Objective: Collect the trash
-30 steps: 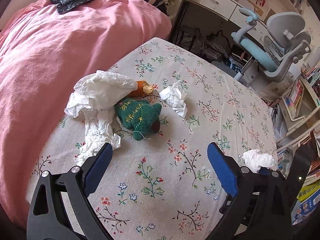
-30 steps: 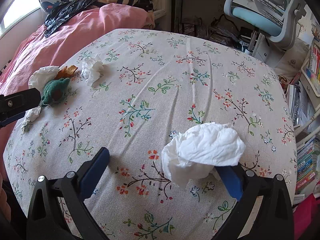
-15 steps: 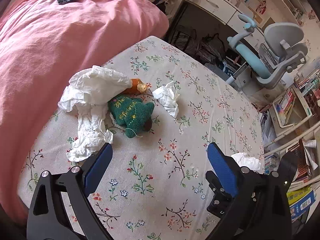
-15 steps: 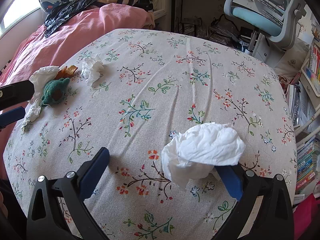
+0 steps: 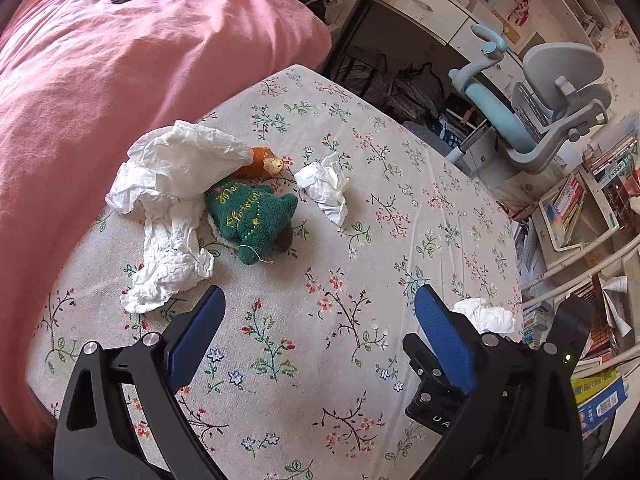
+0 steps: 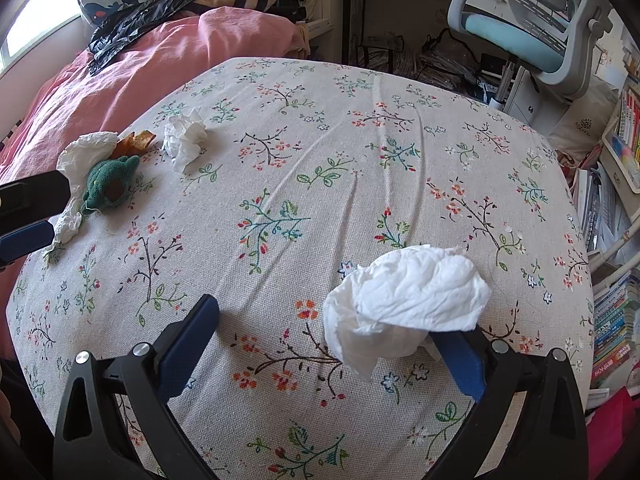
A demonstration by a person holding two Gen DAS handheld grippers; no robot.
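On the flowered cloth (image 5: 352,360), a large crumpled white tissue (image 5: 172,200) lies by an orange scrap (image 5: 262,162) and a green plush toy (image 5: 252,216). A smaller tissue ball (image 5: 324,188) sits just right of them. My left gripper (image 5: 320,300) hovers open a little short of the plush, holding nothing. In the right wrist view another crumpled tissue (image 6: 408,300) lies between the wide-open fingers of my right gripper (image 6: 324,324), against the right finger and hiding its tip. The same tissue (image 5: 486,316) shows at the cloth's right edge in the left wrist view.
A pink duvet (image 5: 120,60) with a black bag (image 6: 136,28) on it borders the cloth on the left. A grey and blue desk chair (image 6: 520,28) and a desk stand beyond the far edge. Shelves of books (image 5: 580,208) line the right side.
My left gripper has lifted and tilted slightly, so the tissue pile and plush sit a bit further up and left in its view. The right gripper and its tissue have not moved.
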